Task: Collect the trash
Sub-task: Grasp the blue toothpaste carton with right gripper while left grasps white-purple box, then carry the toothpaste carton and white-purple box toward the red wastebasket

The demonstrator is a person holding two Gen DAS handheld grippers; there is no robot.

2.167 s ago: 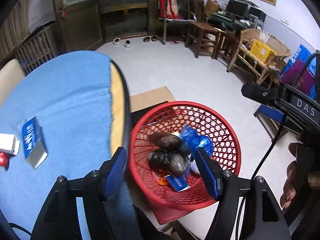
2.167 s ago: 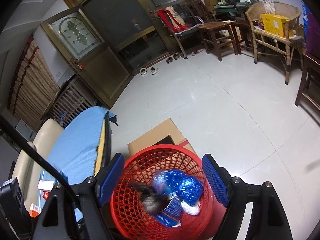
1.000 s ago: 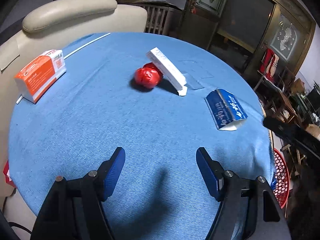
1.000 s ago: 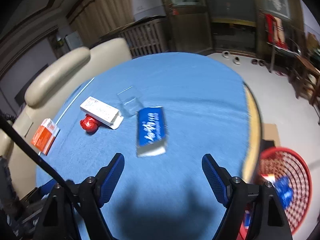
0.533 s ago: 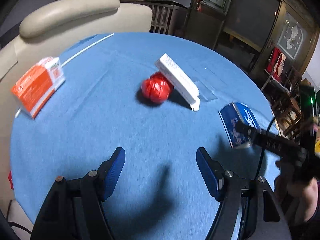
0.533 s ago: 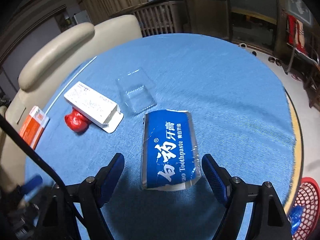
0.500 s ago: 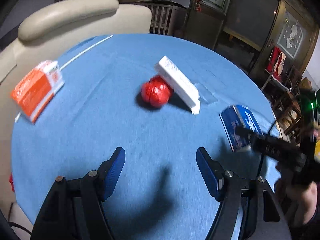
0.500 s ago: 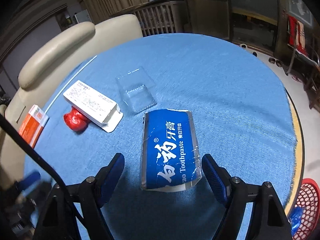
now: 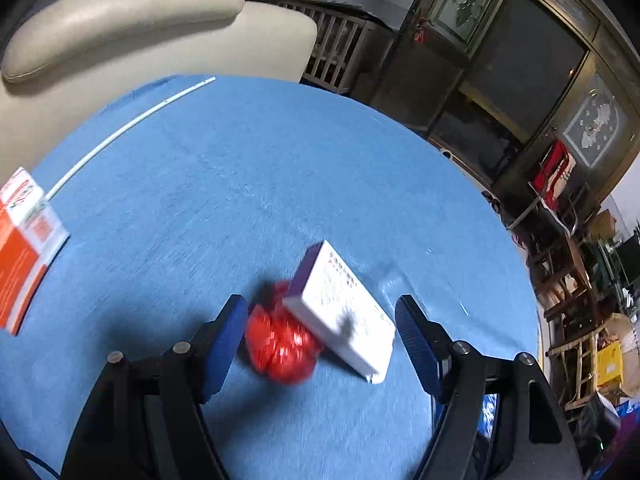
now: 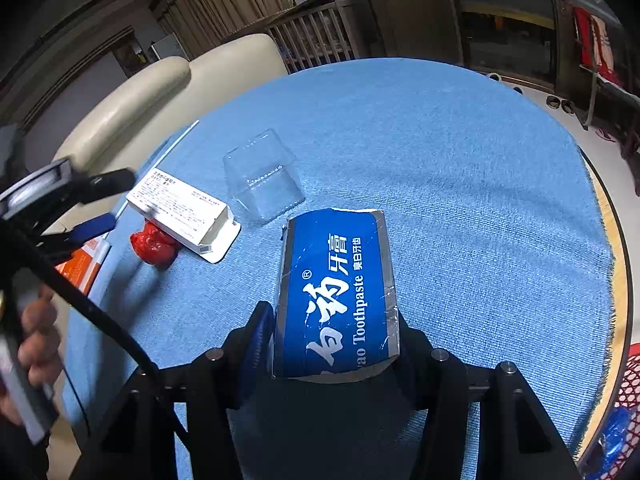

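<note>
At the far left of the round table's blue woven cloth point(image 9: 280, 168) lies a flat orange-and-white cardboard box point(image 9: 22, 248), with a thin white stick point(image 9: 124, 130) running past it toward the cream padded chair back point(image 9: 120, 12). My left gripper point(image 9: 320, 330) hangs low over the cloth, its 2 blue-padded fingers point(image 9: 228, 328) spread wide. Between them sit a crumpled, shiny red foil ball point(image 9: 280, 348) and a long white printed carton point(image 9: 344, 312), which leans tilted against the ball. Just beyond the carton stands a clear, thin plastic clamshell tray point(image 10: 262, 178). To the right, my right gripper point(image 10: 334, 344) pinches the near end of a flattened blue toothpaste box with silver edges point(image 10: 338, 292), both pads pressed against its sides. At the far right edge, below the table rim, a red plastic mesh basket point(image 10: 628, 380) shows, with something blue inside.
</note>
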